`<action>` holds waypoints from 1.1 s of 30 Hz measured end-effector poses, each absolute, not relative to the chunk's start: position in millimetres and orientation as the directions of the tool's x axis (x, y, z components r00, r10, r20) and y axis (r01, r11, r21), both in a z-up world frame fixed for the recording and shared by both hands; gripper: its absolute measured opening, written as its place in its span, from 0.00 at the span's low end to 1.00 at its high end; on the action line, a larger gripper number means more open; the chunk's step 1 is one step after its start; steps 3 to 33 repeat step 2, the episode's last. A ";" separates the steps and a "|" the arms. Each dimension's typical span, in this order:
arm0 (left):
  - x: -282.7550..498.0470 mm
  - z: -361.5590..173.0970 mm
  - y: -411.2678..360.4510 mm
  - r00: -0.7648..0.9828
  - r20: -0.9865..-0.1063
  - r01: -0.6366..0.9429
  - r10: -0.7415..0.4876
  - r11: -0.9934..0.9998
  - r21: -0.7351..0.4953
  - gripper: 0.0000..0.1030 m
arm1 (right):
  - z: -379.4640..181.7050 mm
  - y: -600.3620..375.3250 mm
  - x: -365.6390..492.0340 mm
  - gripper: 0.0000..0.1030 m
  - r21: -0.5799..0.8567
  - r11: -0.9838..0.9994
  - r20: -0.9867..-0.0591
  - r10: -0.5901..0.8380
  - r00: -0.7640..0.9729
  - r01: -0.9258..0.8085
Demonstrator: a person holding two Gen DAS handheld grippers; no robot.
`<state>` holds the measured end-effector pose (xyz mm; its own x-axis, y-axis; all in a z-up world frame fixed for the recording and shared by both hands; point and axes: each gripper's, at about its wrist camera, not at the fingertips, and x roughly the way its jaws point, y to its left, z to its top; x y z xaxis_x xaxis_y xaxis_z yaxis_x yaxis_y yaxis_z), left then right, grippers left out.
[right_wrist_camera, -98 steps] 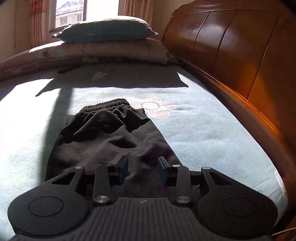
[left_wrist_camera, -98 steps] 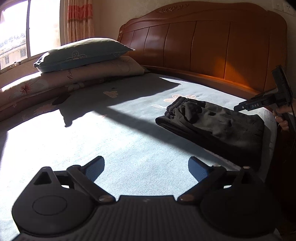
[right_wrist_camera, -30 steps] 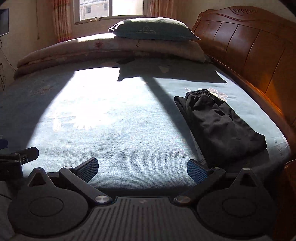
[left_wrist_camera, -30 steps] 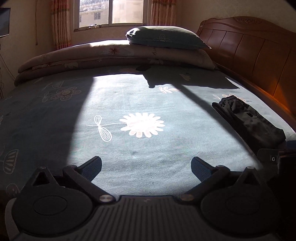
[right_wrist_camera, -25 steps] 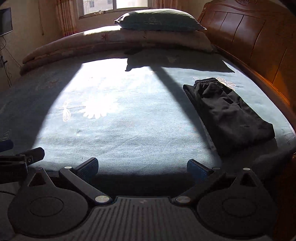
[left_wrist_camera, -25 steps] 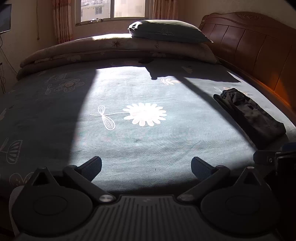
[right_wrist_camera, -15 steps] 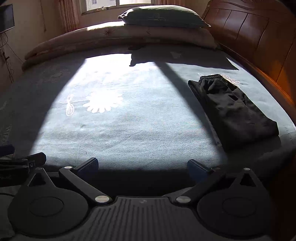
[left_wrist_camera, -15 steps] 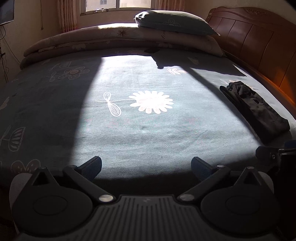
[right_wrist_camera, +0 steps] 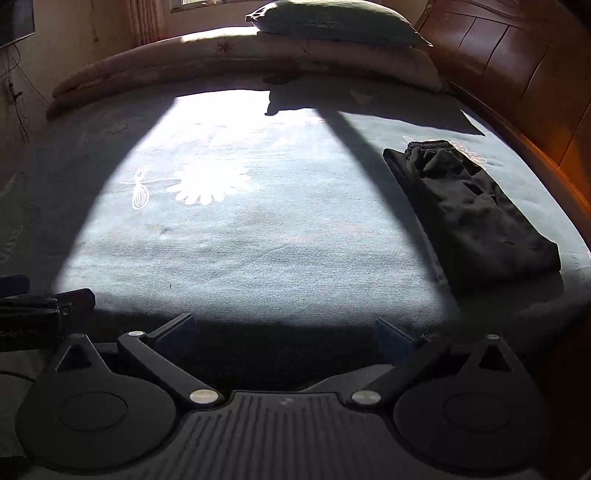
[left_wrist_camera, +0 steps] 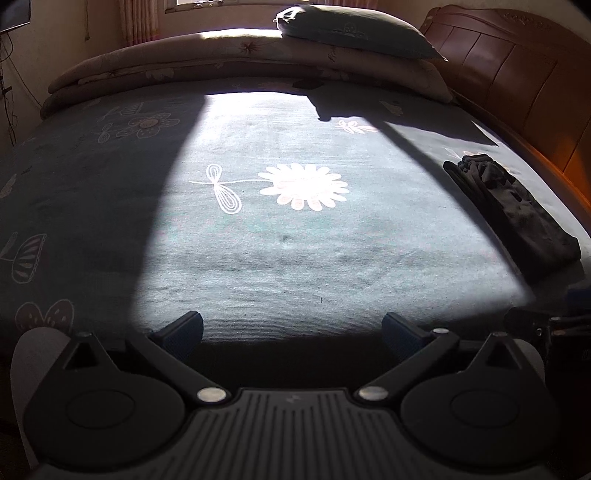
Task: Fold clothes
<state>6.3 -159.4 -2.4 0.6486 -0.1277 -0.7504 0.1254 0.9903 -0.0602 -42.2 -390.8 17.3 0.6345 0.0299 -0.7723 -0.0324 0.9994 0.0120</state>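
Note:
Folded black trousers lie at the right side of the bed, elastic waistband toward the pillows; in the left wrist view the trousers sit at far right. My left gripper is open and holds nothing, hovering at the bed's near edge. My right gripper is open too, well short of the trousers, which lie ahead and to its right. Each gripper shows at the other view's edge: the right gripper and the left gripper.
The bed has a teal cover with a white flower print and a broad sunlit patch. A rolled quilt and pillow lie at the far side. A wooden headboard runs along the right.
Both grippers have drawn back from the bed toward its near edge, so the trousers look farther away. The right gripper, half shut over the trousers 3.3 s ago, now stands open.

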 end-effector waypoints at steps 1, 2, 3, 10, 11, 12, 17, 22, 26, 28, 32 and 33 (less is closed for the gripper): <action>6.6 -2.2 -159.2 0.649 -0.750 0.124 -0.126 0.991 -0.060 0.99 | 17.6 -390.3 -42.6 1.00 0.011 0.999 -0.771 0.029 0.636 -0.032; 6.9 -2.0 -158.9 0.650 -0.749 0.122 -0.125 0.991 -0.059 0.99 | 17.5 -390.2 -42.7 1.00 0.011 0.999 -0.771 0.029 0.636 -0.032; 6.9 -2.0 -158.9 0.650 -0.749 0.122 -0.125 0.991 -0.059 0.99 | 17.5 -390.2 -42.7 1.00 0.011 0.999 -0.771 0.029 0.636 -0.032; 6.9 -2.0 -158.9 0.650 -0.749 0.122 -0.125 0.991 -0.059 0.99 | 17.5 -390.2 -42.7 1.00 0.011 0.999 -0.771 0.029 0.636 -0.032; 6.9 -2.0 -158.9 0.650 -0.749 0.122 -0.125 0.991 -0.059 0.99 | 17.5 -390.2 -42.7 1.00 0.011 0.999 -0.771 0.029 0.636 -0.032; 6.9 -2.0 -158.9 0.650 -0.749 0.122 -0.125 0.991 -0.059 0.99 | 17.5 -390.2 -42.7 1.00 0.011 0.999 -0.771 0.029 0.636 -0.032; 6.9 -2.0 -158.9 0.650 -0.749 0.122 -0.125 0.991 -0.059 0.99 | 17.5 -390.2 -42.7 1.00 0.011 0.999 -0.771 0.029 0.636 -0.032; 6.9 -2.0 -158.9 0.650 -0.749 0.122 -0.125 0.991 -0.059 0.99 | 17.5 -390.2 -42.7 1.00 0.011 0.999 -0.771 0.029 0.636 -0.032; 6.9 -2.0 -158.9 0.650 -0.749 0.122 -0.125 0.991 -0.059 0.99 | 17.5 -390.2 -42.7 1.00 0.011 0.999 -0.771 0.029 0.636 -0.032; 6.9 -2.0 -158.9 0.650 -0.749 0.122 -0.125 0.991 -0.059 0.99 | 17.5 -390.2 -42.7 1.00 0.011 0.999 -0.771 0.029 0.636 -0.032; 6.9 -2.0 -158.9 0.650 -0.749 0.122 -0.125 0.991 -0.059 0.99 | 17.5 -390.2 -42.7 1.00 0.011 0.999 -0.771 0.029 0.636 -0.032; 6.9 -2.0 -158.9 0.650 -0.749 0.122 -0.125 0.991 -0.059 0.99 | 17.5 -390.2 -42.7 1.00 0.011 0.999 -0.771 0.029 0.636 -0.032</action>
